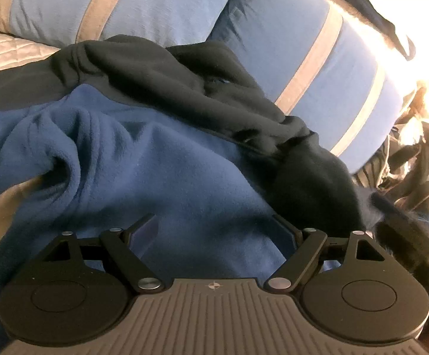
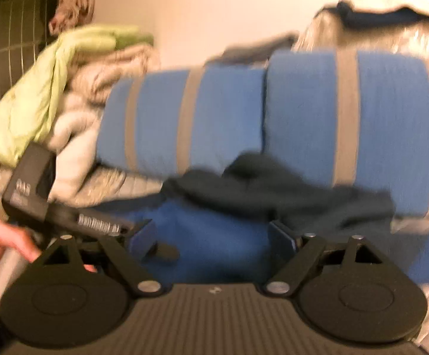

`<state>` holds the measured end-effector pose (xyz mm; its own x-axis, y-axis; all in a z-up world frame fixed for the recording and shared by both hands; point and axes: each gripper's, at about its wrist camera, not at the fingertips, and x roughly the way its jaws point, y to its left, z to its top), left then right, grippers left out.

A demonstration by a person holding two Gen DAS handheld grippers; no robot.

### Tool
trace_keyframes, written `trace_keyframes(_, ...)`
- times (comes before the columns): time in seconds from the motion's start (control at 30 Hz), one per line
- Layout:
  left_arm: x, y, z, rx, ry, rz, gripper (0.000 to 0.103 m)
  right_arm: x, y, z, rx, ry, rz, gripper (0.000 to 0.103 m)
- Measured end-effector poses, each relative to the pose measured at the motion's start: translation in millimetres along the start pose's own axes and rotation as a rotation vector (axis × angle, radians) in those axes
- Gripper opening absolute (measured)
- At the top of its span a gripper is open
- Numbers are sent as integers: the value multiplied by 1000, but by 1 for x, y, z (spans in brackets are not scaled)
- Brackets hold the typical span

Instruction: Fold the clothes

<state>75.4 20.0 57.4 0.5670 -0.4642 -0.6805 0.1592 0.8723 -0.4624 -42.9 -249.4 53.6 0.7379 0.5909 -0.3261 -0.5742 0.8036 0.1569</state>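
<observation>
Left gripper [image 1: 214,230]: wide, empty, over blue fleece [image 1: 155,162].
Right gripper [image 2: 214,236]: wide, empty.
Pillows [image 2: 332,112]: behind fleece.

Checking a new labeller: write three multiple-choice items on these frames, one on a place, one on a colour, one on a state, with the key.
1. Where does the black garment lie?
A. Across the blue fleece, against the pillows
B. On the floor
C. Clamped in a gripper

2. What colour are the pillows' stripes?
A. Red
B. Grey-beige
C. White

3. How do the right gripper jaws stand?
A. Shut on the fleece
B. Shut on nothing
C. Open, with nothing pinched

Key:
1 A: the dark cloth drapes over the fleece's far edge, at the foot of the pillows.
2 B: dull grey-beige bands cross the blue covers.
3 C: both fingers stand apart over the fleece, in the right wrist view.
</observation>
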Motion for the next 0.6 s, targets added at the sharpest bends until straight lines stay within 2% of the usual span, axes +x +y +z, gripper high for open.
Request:
trace_keyframes(0.1,-1,0,-1,1,-2,-1,82,-18,-16,12,31,-123,-106,102)
trace_keyframes(0.17,-1,0,-1,-1,1,-5,82,-28,-36,18,78,-180,-216,103)
trace_keyframes(0.27,-2,1,-2,-3,3,-9,82,-35,-71,24,192,-203,-403,103)
trace_keyframes(0.33,-3,1,-2,-4,7,-10,82,-40,-100,24,293,-186,-517,103)
trace_keyframes(0.43,-3,1,-4,-7,16,-11,82,-43,-148,12,494,-106,-670,103)
trace_keyframes(0.5,-2,0,-5,-7,24,-15,82,-44,-175,-1,631,-41,-709,103)
trace_keyframes(0.6,-1,-1,-6,-3,33,-18,82,-41,-205,-25,801,61,-682,102)
